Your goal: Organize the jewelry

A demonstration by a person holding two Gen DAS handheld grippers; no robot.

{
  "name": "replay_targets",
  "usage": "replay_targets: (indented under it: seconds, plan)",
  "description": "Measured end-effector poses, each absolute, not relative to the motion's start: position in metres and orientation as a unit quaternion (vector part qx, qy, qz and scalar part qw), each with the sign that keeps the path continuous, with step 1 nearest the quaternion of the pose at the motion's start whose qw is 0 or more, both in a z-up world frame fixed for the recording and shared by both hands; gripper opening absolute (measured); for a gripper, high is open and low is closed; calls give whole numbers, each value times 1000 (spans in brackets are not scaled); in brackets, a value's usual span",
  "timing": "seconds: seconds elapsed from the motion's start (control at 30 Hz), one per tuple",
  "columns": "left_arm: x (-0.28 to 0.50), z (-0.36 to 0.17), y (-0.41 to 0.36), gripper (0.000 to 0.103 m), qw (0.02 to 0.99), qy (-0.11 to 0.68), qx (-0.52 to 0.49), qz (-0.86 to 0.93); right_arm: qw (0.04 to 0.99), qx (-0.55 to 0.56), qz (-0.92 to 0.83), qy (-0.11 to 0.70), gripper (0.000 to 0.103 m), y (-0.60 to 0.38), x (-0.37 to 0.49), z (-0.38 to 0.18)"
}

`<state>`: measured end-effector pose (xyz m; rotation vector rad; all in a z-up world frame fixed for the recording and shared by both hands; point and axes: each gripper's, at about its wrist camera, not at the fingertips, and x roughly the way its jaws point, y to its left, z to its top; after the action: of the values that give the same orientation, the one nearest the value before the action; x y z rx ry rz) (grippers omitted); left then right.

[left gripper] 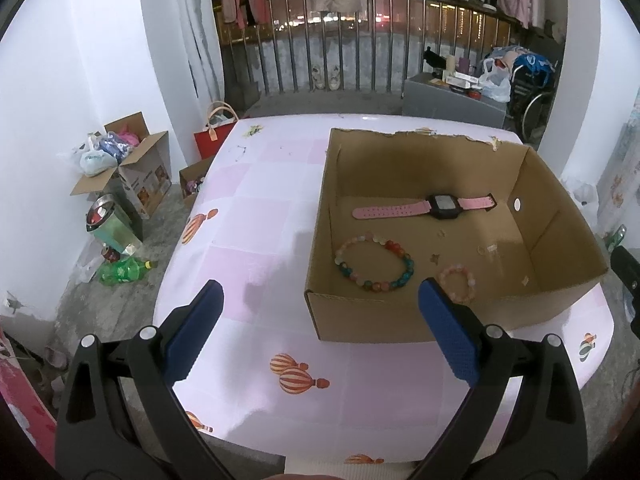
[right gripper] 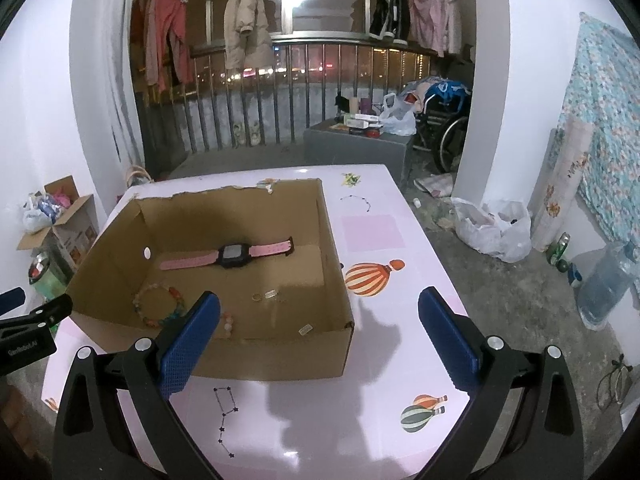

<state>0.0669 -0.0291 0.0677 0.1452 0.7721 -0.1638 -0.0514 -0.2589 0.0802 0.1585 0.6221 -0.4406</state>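
Looks nearly done: watch (left gripper: 430, 207), big bracelet (left gripper: 375, 261) and small bracelet (left gripper: 458, 282) already in the box (left gripper: 560, 216) right of centre, left gripper (left gripper: 320, 334) and right gripper (right gripper: 319, 340) both wide, empty.

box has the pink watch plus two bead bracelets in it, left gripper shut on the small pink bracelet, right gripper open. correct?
Not quite. The left gripper is open and empty, as the left wrist view shows: its jaws stand wide apart and the small pink bracelet lies on the floor of the box. The rest holds: pink watch, multicolored bracelet, right gripper open.
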Motion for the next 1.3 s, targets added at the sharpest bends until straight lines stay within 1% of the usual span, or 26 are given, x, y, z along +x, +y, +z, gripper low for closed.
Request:
replay_targets:
  seconds: [0.43, 1.3]
  plan:
    - [70, 56, -18, 94, 932, 353, 46, -71, 926, 78, -215, 299, 97, -259, -50, 77]
    - [70, 57, -19, 94, 931, 354, 52, -70, 928, 78, -215, 294, 97, -256, -48, 76]
